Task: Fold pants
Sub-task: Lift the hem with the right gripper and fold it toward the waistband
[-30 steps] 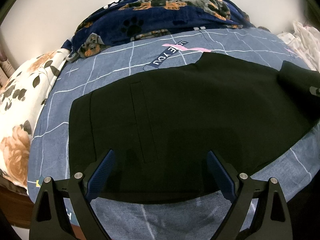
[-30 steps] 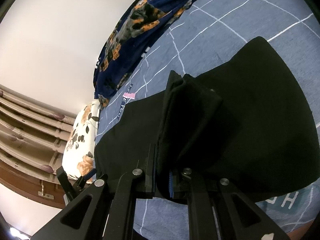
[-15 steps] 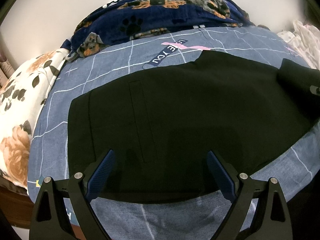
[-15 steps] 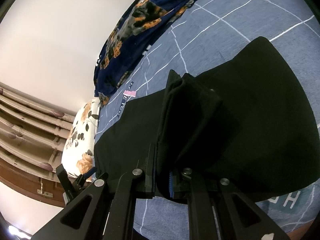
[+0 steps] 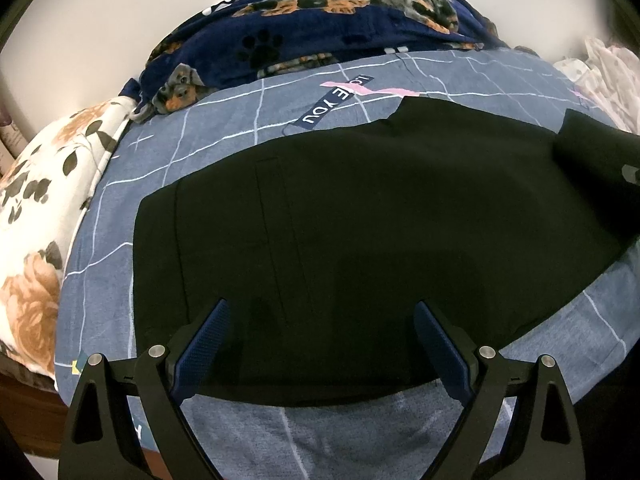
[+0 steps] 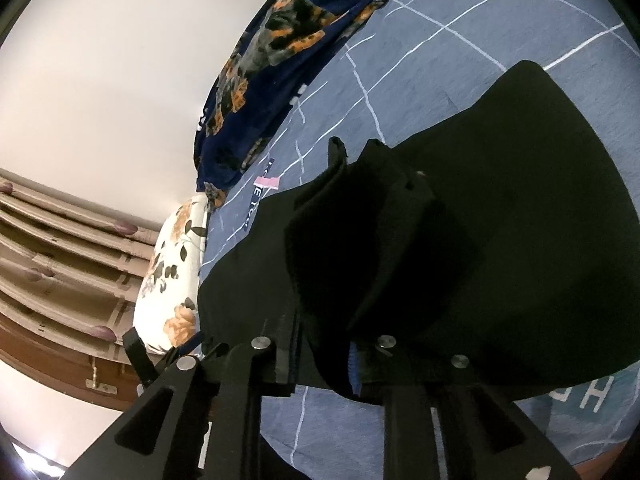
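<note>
Pants (image 5: 360, 220) on grid-patterned blue bedsheet (image 5: 224, 128), dog-print blanket (image 5: 320, 20) behind.

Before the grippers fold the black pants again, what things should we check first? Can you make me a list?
1. Right gripper has fabric between its fingers: ok, though it has just been opening, so the hold may be loosening.
2. Left gripper open and empty, above the pants: ok.
3. Black pants lying flat on the bed sheet: ok on the left part; the held end is bunched.
4. Dog blanket clear of the pants: ok.
5. Floral pillow clear of the pants: ok.
6. Edges line up: cannot tell.
</note>
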`<state>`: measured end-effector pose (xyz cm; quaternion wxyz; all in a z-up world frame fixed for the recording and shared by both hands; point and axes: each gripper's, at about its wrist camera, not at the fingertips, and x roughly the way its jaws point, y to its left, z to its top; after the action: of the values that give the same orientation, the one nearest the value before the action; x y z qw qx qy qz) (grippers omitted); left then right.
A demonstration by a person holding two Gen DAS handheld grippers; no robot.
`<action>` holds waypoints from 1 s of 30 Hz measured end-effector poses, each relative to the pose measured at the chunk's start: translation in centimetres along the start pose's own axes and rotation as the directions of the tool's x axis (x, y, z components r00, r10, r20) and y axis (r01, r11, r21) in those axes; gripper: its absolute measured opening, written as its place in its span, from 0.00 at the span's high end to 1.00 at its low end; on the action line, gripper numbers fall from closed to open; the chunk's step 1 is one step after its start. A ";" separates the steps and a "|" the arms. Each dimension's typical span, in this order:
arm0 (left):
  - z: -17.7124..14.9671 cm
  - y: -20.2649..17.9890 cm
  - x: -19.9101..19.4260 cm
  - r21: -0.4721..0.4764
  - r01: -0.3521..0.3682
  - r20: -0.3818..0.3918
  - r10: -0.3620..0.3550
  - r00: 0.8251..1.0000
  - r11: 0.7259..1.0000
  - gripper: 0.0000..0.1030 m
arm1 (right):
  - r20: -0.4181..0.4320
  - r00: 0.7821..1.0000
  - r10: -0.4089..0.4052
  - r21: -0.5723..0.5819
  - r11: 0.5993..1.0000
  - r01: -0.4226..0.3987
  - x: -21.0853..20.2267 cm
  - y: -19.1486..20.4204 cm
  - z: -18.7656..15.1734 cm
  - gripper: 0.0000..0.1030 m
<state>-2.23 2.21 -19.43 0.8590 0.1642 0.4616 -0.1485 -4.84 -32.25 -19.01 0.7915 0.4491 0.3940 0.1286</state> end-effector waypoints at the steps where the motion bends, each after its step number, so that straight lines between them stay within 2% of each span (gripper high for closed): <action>1: 0.1 -0.2 0.1 0.000 0.000 0.000 0.000 1.000 1.000 0.10 | -0.002 1.000 -0.002 -0.003 1.000 0.002 0.0 0.0 0.1 0.79; 13: 0.0 -0.6 0.3 0.009 -0.004 -0.004 0.004 1.000 1.000 0.10 | 0.002 0.996 -0.086 -0.124 0.989 0.086 0.7 1.9 -0.4 0.79; 22: 0.6 -1.3 0.4 0.024 -0.010 -0.010 0.011 1.000 1.000 0.10 | -0.026 0.996 -0.080 -0.136 0.988 0.076 1.4 2.1 -0.7 0.79; 25: 0.6 -1.5 0.4 0.025 -0.012 -0.012 0.012 1.000 1.000 0.10 | -0.034 0.997 -0.066 -0.121 0.991 0.062 1.5 1.9 -0.7 0.76; 30: 0.6 -1.5 0.3 0.026 -0.012 -0.012 0.013 1.000 1.000 0.10 | -0.055 0.998 -0.015 -0.088 0.996 0.011 1.9 1.8 -0.8 0.62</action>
<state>-2.22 0.63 -19.61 0.8549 0.1789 0.4639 -0.1479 -3.93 -29.67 -18.80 0.7999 0.4078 0.4128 0.1530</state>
